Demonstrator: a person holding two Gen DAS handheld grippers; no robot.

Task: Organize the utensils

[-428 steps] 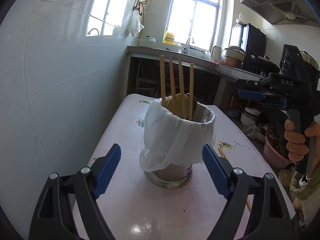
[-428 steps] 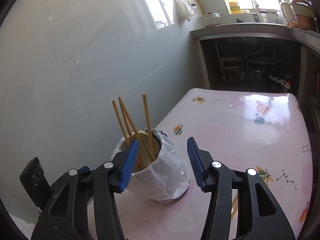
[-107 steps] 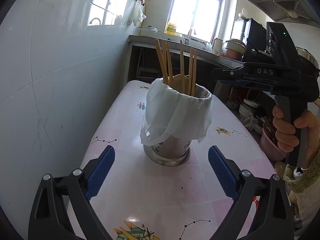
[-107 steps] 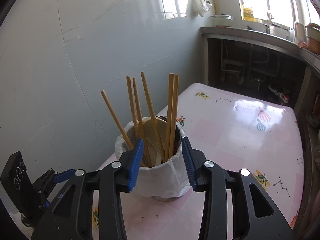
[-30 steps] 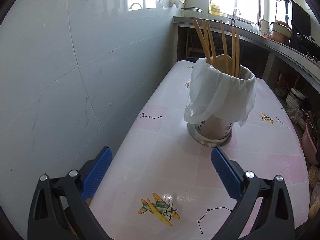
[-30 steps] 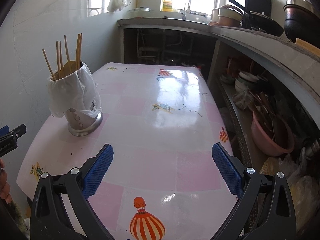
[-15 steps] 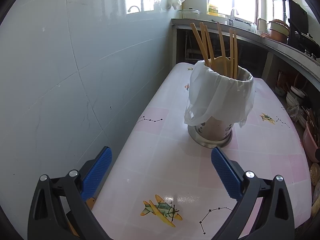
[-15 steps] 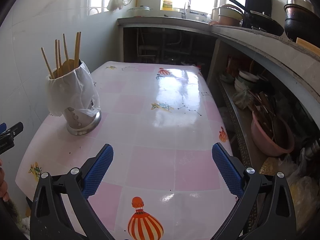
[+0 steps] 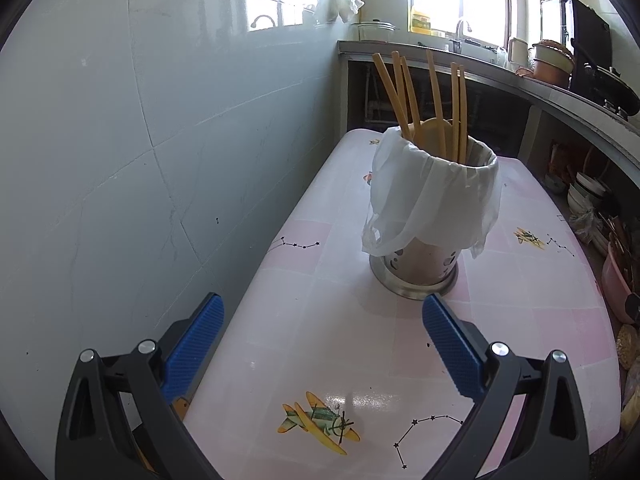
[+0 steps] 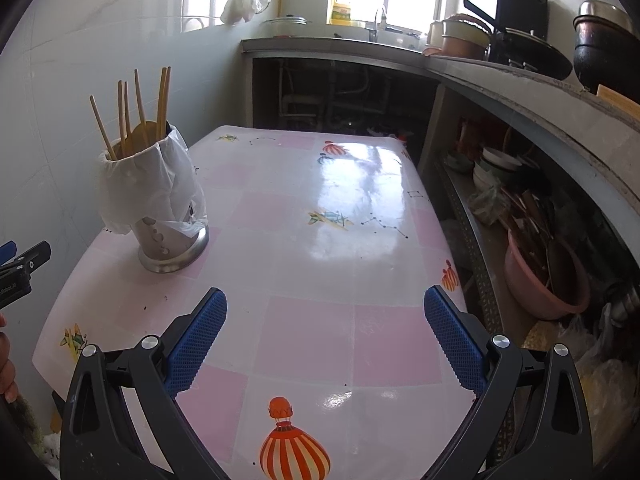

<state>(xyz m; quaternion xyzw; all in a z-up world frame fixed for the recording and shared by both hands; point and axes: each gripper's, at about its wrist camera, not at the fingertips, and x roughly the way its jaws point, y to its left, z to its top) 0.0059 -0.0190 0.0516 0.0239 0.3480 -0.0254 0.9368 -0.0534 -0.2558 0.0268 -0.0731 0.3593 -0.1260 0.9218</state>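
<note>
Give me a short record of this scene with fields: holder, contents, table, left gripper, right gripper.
holder: metal utensil holder, upright on the table, a white plastic bag draped over its rim
contents: six wooden chopsticks standing upright, plus a wooden spoon
table: pink checked tablecloth with balloon and aeroplane prints; no loose utensils visible on it
left hand-held gripper: open, empty, apart from the holder
right hand-held gripper: open, empty, over the near part of the table

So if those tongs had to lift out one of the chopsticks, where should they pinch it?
Probably near the top of a chopstick, coming from above. The sticks stand nearly upright in the holder, their lower ends hidden inside the plastic bag; only the upper shafts are free.
</note>
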